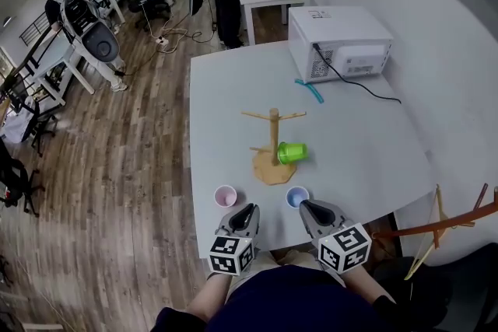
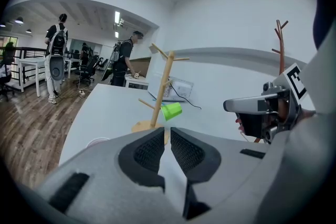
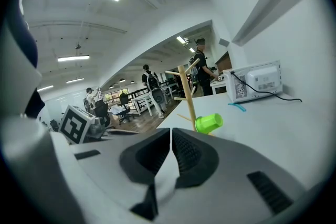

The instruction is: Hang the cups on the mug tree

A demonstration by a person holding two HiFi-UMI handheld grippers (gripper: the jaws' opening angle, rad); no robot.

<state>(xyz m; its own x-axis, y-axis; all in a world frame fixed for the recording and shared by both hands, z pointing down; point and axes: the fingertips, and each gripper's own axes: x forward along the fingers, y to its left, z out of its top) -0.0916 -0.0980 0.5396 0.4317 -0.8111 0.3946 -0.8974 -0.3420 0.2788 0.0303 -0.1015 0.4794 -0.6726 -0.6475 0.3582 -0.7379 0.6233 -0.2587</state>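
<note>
Wooden mug tree (image 1: pixel 272 138) stands mid-table, with a green cup (image 1: pixel 292 152) hung on a low peg at its right. Nearer than the tree, close to the front edge of the table (image 1: pixel 226 105), a pink cup (image 1: pixel 225 196) stands to its left and a blue cup (image 1: pixel 296 197) to its right, both upright. Bare tabletop spreads on either side of the tree. The left gripper (image 1: pixel 250 208) and right gripper (image 1: pixel 305 205) hover at that edge just beside the cups, each with its jaws pressed together on nothing.

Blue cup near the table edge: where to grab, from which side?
Probably pinch the rim of the blue cup on its near side, one jaw inside, coming from above with the right gripper. It stands upright, mouth open, no handle visible; that gripper is closest.
</note>
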